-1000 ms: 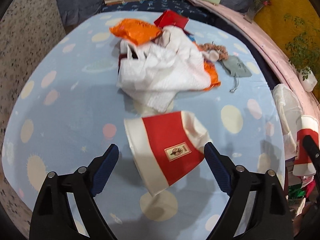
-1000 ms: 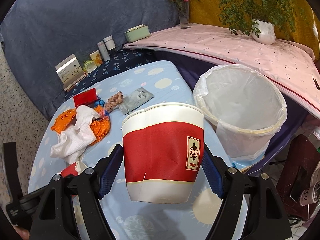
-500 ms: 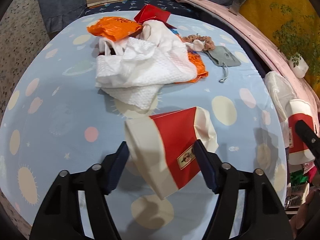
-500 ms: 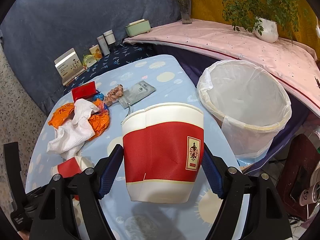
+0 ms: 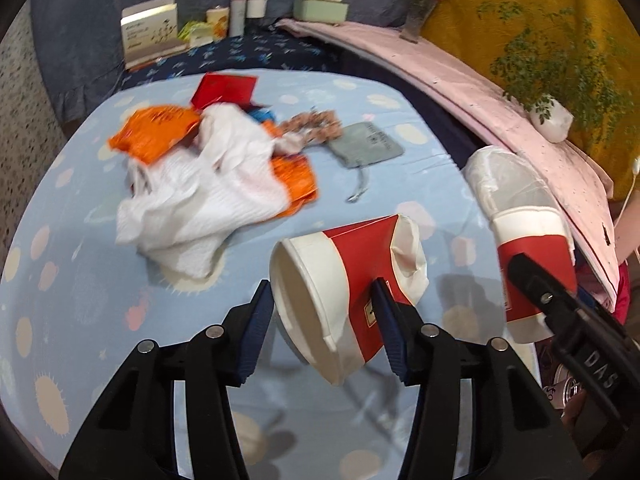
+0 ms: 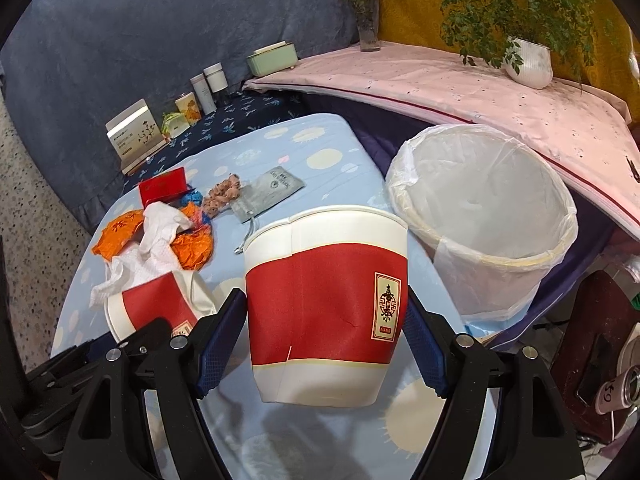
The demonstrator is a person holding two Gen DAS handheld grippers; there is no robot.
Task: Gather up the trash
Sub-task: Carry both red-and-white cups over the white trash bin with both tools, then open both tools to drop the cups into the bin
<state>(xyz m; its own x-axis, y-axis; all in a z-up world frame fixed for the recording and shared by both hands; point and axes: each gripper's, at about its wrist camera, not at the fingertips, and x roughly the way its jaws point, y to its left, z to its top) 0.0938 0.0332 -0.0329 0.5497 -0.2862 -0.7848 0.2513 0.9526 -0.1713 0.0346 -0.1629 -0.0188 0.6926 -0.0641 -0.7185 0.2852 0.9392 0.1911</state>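
Note:
My left gripper is shut on a crushed red-and-white paper cup, tilted with its mouth toward me, held above the blue spotted table. My right gripper is shut on an upright red-and-white paper cup beside the bin, which is lined with a white bag and stands right of the table. The right cup also shows in the left wrist view. The left cup shows in the right wrist view.
On the table lie a white paper towel, orange wrappers, a red packet, a scrunchie and a grey pouch. Boxes and bottles stand at the back; a potted plant sits on the pink shelf.
My left gripper closed on the crushed cup and lifted it off the table, swinging right toward the bin. My right gripper holds its cup much as before.

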